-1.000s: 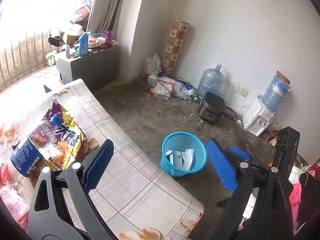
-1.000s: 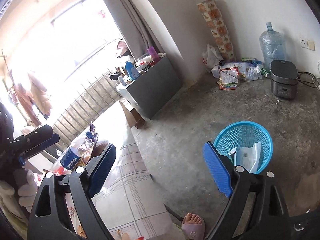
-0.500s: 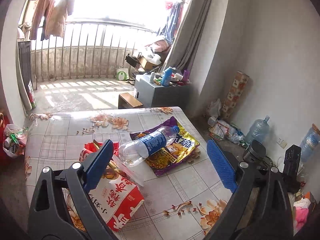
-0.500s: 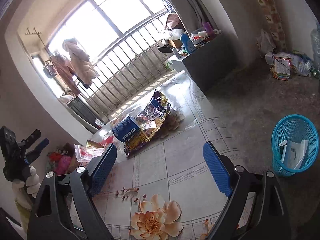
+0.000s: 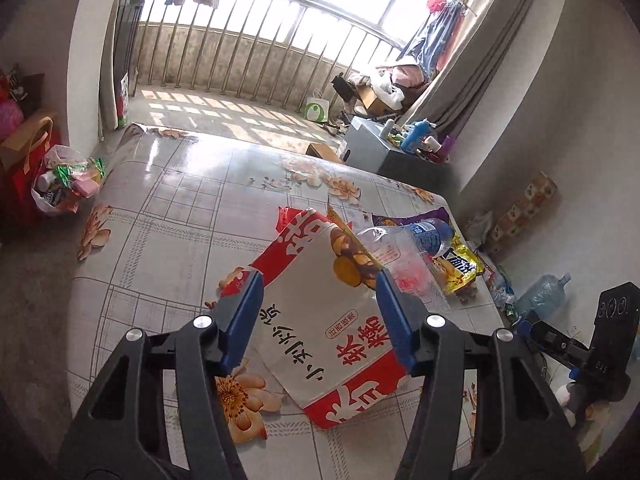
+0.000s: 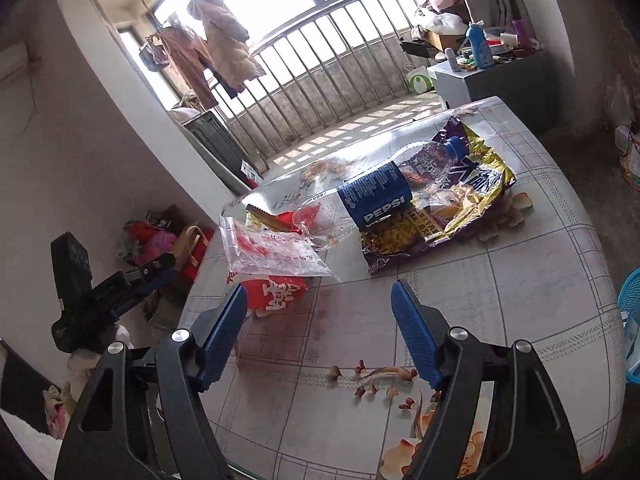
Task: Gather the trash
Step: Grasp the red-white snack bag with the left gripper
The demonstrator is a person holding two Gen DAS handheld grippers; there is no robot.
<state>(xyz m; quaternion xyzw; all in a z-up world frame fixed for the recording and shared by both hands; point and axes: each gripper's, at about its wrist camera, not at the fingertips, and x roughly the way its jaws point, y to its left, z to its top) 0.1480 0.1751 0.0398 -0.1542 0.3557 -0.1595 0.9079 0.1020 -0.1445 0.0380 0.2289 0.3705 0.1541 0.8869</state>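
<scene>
Most of the trash is left: on the table [image 6: 520, 280] lie a red-and-white snack bag [image 5: 320, 312], a crinkly clear wrapper [image 6: 272, 252], an empty plastic bottle [image 6: 384, 192] and a shiny purple-and-gold chip bag [image 6: 452, 208]. My left gripper [image 5: 318, 312] is spread wide, jaws either side of the stiff, glossy snack bag (not yet pinching it). My right gripper [image 6: 316, 336] hangs open and empty over the smooth checked tablecloth, the blue mesh basket [image 6: 630, 320] at the far right edge.

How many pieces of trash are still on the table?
4 visible: the red-and-white snack bag between the left tool's open fingers, a clear plastic bag draped over it, the Pepsi bottle, and the purple-and-yellow chip bag beneath the bottle. More may be hidden underneath.
</scene>
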